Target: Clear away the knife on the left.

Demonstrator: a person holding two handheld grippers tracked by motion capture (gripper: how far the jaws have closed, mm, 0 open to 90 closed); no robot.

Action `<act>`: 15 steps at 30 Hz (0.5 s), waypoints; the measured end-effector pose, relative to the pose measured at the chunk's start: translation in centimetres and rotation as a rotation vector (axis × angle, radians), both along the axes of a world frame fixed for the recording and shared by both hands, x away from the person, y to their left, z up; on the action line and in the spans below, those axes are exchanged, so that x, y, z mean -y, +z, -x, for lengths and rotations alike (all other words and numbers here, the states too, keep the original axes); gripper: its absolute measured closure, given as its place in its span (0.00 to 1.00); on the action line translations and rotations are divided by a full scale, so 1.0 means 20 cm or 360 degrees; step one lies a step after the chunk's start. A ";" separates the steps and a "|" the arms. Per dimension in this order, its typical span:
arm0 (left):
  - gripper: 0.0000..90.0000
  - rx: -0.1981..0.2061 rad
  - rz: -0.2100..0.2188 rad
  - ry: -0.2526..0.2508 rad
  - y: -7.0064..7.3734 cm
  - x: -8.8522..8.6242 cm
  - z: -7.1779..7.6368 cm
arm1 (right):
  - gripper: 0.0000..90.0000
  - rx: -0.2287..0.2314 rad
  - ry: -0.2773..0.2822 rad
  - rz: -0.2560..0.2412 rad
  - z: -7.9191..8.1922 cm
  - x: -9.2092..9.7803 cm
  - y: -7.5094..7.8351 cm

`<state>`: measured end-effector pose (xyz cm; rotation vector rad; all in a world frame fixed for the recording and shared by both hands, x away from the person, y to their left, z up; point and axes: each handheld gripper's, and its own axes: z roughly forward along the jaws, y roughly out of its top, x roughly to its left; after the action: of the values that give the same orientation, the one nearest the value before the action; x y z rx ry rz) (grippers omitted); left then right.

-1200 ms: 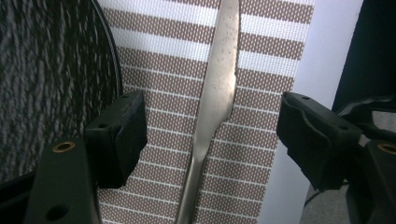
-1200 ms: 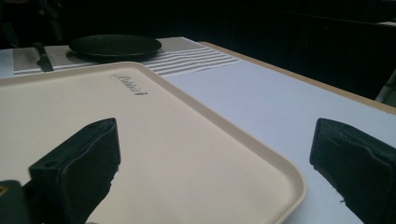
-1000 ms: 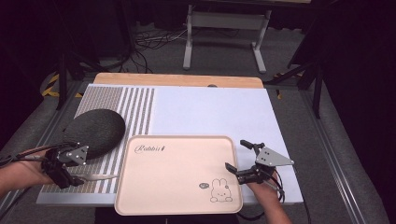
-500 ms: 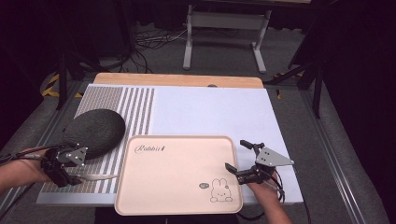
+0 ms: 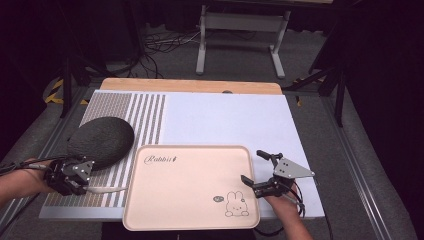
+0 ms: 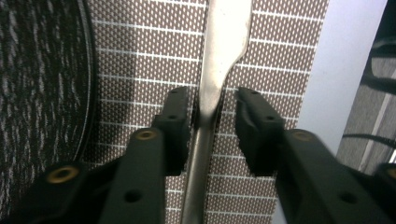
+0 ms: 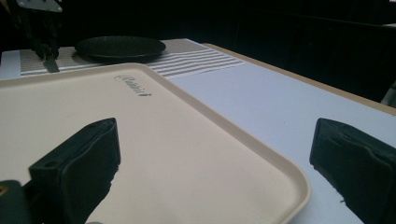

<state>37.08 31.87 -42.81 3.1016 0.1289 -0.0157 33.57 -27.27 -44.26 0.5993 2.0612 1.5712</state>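
Right gripper (image 5: 252, 168): jaws wide open, straddling the near right edge of the tray (image 5: 190, 185), one jaw over the tray, the other over the white tabletop (image 5: 225, 120); gripping nothing. Left gripper (image 5: 82, 184): jaws part open around a metal utensil (image 6: 212, 93) lying on the striped mat (image 5: 145, 107); left jaw touches the handle, right jaw just clear. Beyond, a dark plate (image 5: 101, 140) just beside the left gripper.

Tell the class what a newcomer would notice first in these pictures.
The big pink tray with a rabbit drawing lies at the table's near edge. Left of it, the left tongs straddle a metal knife on the striped mat, beside a dark round plate. The right tongs gape over the tray's right edge.
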 end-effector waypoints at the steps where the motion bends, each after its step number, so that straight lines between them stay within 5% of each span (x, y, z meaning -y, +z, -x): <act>1: 0.84 0.0019 -0.0012 0.0005 0.00 0.00 0.00 | 0.03 0.0000 0.0004 0.0002 0.00 0.00 0.00; 15: 0.87 0.0065 -0.0034 -0.0072 -0.01 0.01 0.02 | 0.03 -0.0003 0.0011 -0.0006 0.00 0.00 0.00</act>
<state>36.76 31.68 -42.96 3.1233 0.0577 0.0483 33.54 -27.28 -44.29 0.5957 2.0644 1.5793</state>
